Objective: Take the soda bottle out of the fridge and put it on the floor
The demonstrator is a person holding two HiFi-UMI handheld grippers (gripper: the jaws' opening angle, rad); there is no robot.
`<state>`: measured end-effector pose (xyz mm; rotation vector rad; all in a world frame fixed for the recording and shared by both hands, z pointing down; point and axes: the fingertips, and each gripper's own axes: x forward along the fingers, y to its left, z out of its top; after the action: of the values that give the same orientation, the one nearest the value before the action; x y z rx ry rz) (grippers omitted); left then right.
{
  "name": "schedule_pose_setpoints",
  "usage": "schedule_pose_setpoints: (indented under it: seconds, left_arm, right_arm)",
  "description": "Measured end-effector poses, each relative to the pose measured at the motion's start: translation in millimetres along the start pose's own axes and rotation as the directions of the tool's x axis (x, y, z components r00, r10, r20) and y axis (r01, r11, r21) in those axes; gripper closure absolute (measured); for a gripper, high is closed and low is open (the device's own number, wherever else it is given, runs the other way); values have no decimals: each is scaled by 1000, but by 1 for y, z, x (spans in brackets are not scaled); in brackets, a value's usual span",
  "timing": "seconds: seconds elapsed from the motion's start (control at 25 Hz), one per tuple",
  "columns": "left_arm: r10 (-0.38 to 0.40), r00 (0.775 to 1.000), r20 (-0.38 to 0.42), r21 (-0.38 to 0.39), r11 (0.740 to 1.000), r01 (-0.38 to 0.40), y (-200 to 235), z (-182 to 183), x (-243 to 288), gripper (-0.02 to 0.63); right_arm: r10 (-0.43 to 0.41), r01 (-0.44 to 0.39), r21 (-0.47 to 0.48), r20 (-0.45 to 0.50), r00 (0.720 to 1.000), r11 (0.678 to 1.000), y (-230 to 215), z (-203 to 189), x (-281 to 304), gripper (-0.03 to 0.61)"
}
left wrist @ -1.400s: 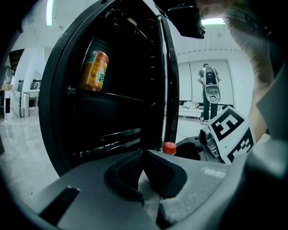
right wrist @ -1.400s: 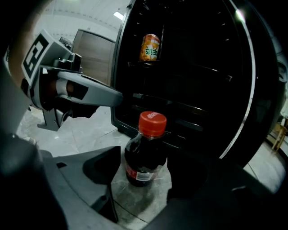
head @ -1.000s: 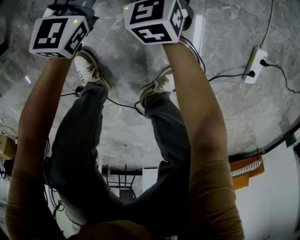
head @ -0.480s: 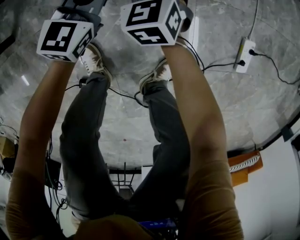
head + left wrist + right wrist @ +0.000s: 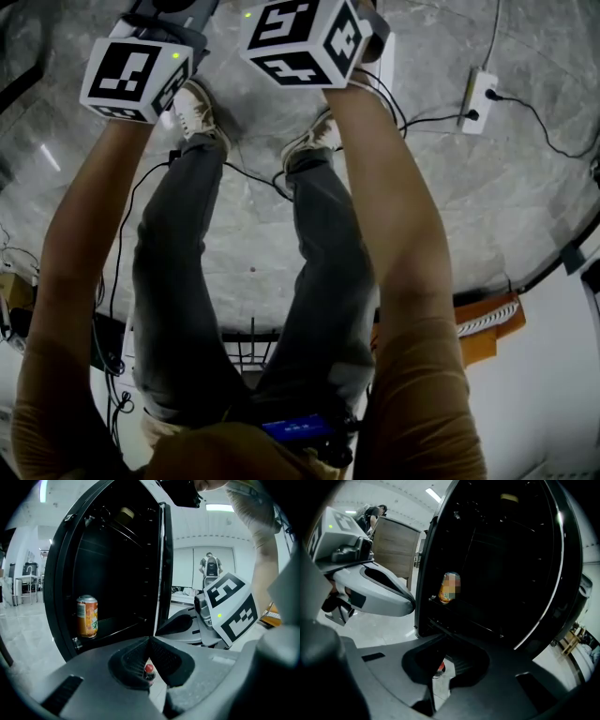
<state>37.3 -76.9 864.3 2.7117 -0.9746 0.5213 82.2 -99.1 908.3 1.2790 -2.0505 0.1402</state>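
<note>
Holding the grey plastic left gripper (image 5: 150,638) shut, pad tips together on nothing. Just closed the matching right gripper (image 5: 444,645) too, with nothing between its pads. Down through the gap under each pair of jaws: the small red-capped soda bottle (image 5: 149,670), upright on the pale polished stone floor (image 5: 26,634), out of the tall black open fridge (image 5: 161,573). Left on a lower fridge shelf (image 5: 117,624) — one orange drink can (image 5: 87,616), well apart from both grippers.
</note>
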Motion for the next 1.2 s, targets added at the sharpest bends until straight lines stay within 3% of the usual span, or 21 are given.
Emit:
schedule_pose_setpoints:
  seconds: [0.48, 0.72, 1.2]
  left_arm:
    - [-20, 999, -39, -19, 1000, 19, -7, 54, -15, 612]
    - [-24, 1000, -21, -23, 999, 23, -13, 94, -26, 612]
    - [-29, 1000, -2, -17, 999, 29, -23, 176, -51, 612]
  right_arm:
    - [-20, 20, 19, -4, 1000, 1000, -32, 53, -40, 571]
    - [-35, 37, 51, -29, 999, 998, -50, 66, -78, 571]
    - [-61, 61, 87, -2, 998, 994, -80, 132, -135, 571]
